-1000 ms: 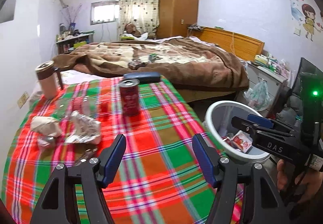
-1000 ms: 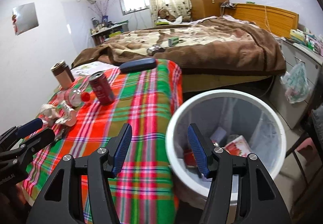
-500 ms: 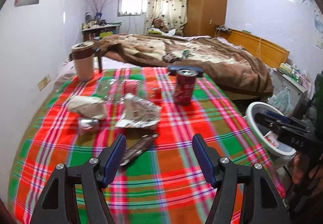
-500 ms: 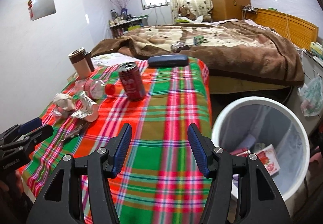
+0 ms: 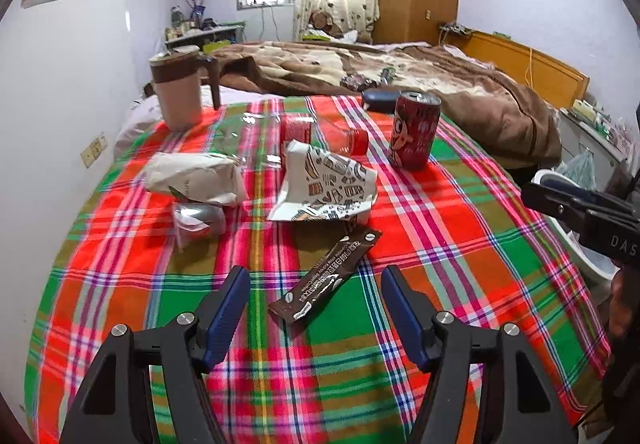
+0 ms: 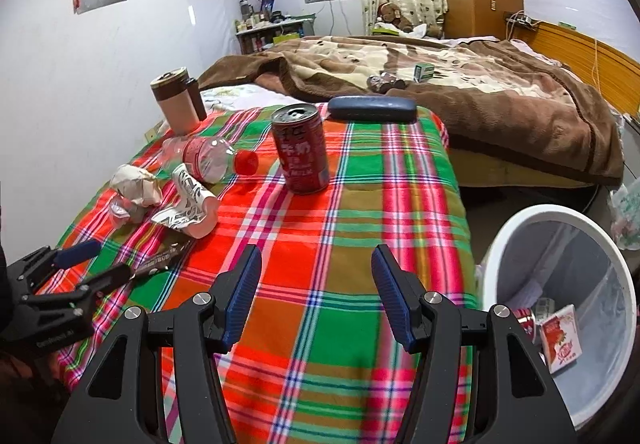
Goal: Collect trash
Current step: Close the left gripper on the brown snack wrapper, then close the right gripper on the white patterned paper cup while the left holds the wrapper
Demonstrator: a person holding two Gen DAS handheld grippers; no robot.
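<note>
The flat brown foil sachet wrapper (image 5: pixel 326 278) lies on the plaid-covered table (image 5: pixel 460 244) just ahead of the left gripper (image 5: pixel 314 294), fingers wide to straddle it; the right gripper (image 6: pixel 316 292), also wide and empty, waits near the white bin (image 6: pixel 520 220).

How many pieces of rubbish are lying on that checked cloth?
6: a red can standing far right, a plastic bottle behind, a printed wrapper mid-cloth, a paper wad left, a foil scrap below it, a brown sachet nearest. More may be hidden.
</note>
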